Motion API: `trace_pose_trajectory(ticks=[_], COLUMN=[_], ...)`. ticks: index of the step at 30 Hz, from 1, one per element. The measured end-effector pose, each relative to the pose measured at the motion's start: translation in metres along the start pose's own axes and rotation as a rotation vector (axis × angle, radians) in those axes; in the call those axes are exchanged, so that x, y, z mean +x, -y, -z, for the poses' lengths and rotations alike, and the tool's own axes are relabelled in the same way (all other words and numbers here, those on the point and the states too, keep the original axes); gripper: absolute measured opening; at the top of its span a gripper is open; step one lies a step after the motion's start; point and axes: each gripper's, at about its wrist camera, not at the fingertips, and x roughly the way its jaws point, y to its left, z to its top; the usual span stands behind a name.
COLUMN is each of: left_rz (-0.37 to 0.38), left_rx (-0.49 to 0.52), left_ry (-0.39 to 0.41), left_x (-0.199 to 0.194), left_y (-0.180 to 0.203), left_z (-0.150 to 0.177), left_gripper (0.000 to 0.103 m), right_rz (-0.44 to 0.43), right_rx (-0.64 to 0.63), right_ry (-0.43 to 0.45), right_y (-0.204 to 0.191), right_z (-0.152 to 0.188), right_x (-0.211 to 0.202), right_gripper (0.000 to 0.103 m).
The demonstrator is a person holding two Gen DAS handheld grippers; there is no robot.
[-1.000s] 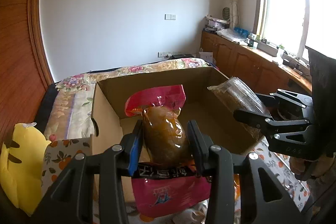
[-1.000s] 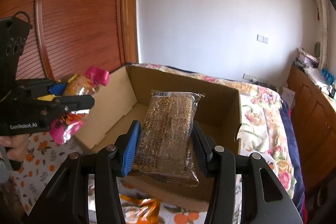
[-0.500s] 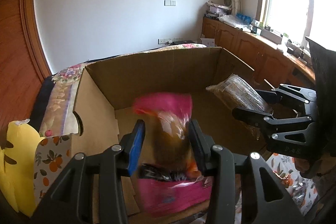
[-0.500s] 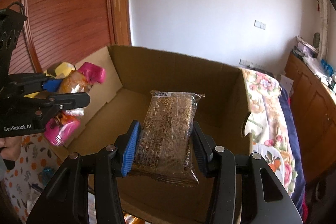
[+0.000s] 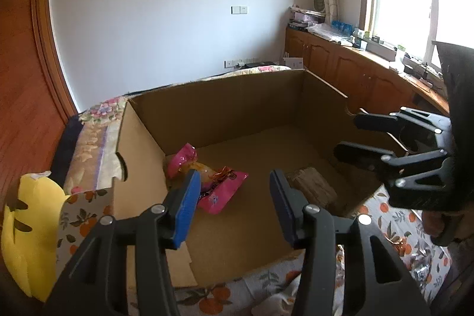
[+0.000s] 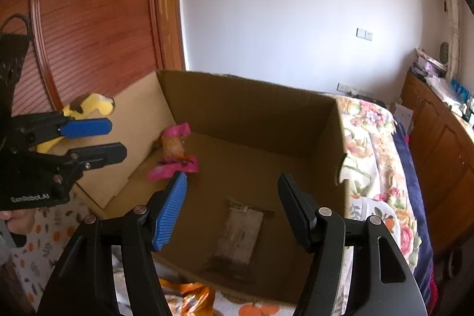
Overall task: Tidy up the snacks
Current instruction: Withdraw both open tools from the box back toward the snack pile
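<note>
Both grippers just opened, nothing between jaws: left gripper (image 5: 234,197), right gripper (image 6: 232,208). I count one cardboard box (image 6: 246,108), two snacks inside: pink snack bag (image 5: 217,185) at left wall, brown cracker pack (image 6: 241,233) on floor.

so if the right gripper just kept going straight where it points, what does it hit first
Most likely the clear-wrapped grain snack bar, lying on the cardboard box floor, right in line between the open jaws of the right gripper. Nothing shows in between, though depth is hard to judge through the fisheye.
</note>
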Motion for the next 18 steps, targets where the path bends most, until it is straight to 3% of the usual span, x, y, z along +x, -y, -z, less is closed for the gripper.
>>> trace_pose_trajectory(ticks=[7, 18], left_rz=[0.007, 0.025], left_rx=[-0.004, 0.036], left_ry=[0.025, 0.007], left_x=[-0.037, -0.077], left_y=[0.005, 0.027], left_z=[0.006, 0.037], left_gripper=[0.05, 0.051], right_rz=[0.004, 0.012], right_rx=[0.0, 0.031], right_ry=[0.031, -0.023], right_y=[-0.013, -0.039], right_z=[0.006, 0.059], right_x=[-0.052, -0.104], right_gripper=[0.066, 0.066])
